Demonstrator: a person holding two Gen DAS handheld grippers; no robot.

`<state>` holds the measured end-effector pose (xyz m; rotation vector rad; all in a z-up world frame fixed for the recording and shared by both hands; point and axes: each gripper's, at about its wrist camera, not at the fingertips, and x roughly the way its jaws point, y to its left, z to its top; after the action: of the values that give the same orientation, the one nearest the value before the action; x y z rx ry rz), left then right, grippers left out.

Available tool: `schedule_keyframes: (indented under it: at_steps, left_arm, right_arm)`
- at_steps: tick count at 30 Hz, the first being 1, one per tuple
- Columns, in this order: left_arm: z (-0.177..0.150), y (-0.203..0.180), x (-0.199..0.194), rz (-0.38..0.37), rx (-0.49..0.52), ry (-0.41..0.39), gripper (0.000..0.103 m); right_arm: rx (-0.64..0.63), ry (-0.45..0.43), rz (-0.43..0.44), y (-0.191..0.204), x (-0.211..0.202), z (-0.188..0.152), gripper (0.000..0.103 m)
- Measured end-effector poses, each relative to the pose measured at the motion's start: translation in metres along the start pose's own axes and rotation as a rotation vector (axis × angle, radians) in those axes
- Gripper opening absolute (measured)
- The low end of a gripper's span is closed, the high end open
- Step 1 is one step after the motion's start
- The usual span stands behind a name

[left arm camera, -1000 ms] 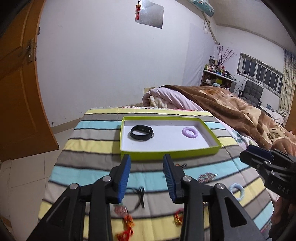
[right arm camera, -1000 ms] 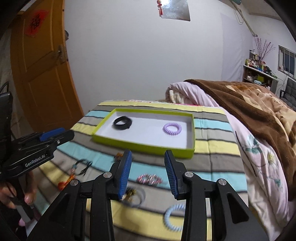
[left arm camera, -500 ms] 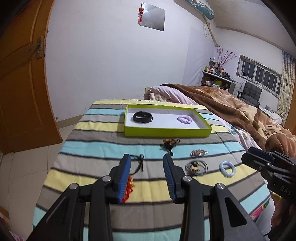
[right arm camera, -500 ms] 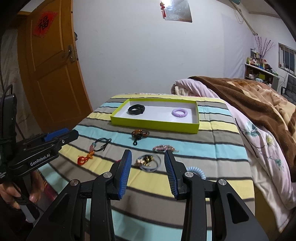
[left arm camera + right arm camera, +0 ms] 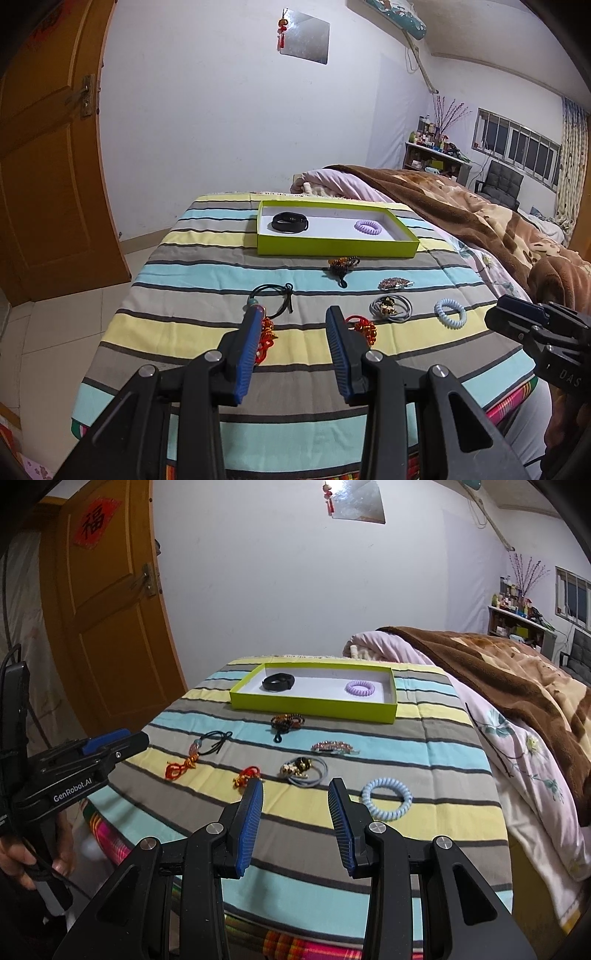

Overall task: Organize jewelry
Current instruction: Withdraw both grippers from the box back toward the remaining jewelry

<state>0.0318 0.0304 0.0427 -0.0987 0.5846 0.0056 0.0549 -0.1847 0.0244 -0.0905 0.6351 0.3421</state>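
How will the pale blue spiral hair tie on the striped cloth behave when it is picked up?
The pale blue spiral hair tie probably squashes and springs back, being coiled. It looks light. Lying flat on the striped cloth, it should not roll.

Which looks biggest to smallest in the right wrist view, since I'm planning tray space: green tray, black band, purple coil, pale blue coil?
1. green tray
2. pale blue coil, though it lies nearer the camera
3. black band and purple coil, too alike to rank

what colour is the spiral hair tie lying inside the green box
The coiled plastic hair tie in the lime-green cardboard box is pale purple; the right wrist view shows it best.
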Motion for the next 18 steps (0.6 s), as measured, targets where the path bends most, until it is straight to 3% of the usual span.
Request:
schedule_keyframes:
  at_steps: [18]
  left_arm:
    - [-0.008,0.016,0.024,0.005,-0.007,0.056,0.038]
  right_arm:
    - [0.024,0.036,0.008,-0.010,0.022,-0.001,0.038]
